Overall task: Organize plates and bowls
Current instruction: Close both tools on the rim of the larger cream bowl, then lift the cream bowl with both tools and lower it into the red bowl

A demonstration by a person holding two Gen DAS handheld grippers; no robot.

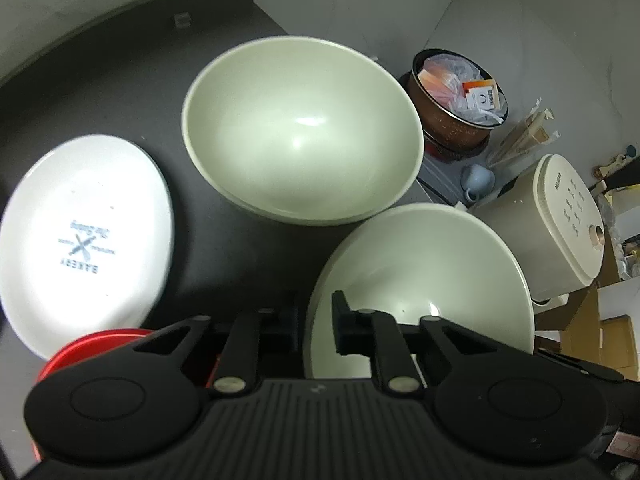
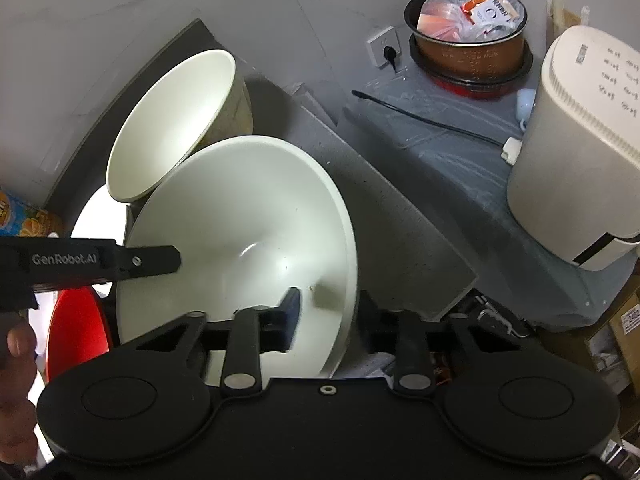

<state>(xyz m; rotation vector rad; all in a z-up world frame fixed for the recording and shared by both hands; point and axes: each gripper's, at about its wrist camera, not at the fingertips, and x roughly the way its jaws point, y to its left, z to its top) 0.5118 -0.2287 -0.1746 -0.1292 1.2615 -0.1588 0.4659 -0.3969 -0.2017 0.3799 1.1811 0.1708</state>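
A pale green bowl [image 1: 420,280] hangs tilted at the right edge of the black table [image 1: 120,80]. My left gripper [image 1: 316,320] is shut on its near rim, one finger inside and one outside. In the right wrist view the same bowl [image 2: 240,220] faces me, and my right gripper [image 2: 330,312] straddles its right rim with a wide gap, open. Another pale green bowl [image 1: 304,132] stands farther back on the table. At the left, a white plate [image 1: 84,240] printed "BAKERY" rests over a red dish [image 1: 92,344].
Right of the table, on a lower grey surface, stand a cream rice cooker [image 1: 560,232], a brown pot [image 1: 456,100] stuffed with plastic bags and a small blue cup [image 1: 476,180]. A cable [image 2: 432,120] runs across that surface. A juice carton [image 2: 24,220] and a person's hand [image 2: 16,352] are at the left.
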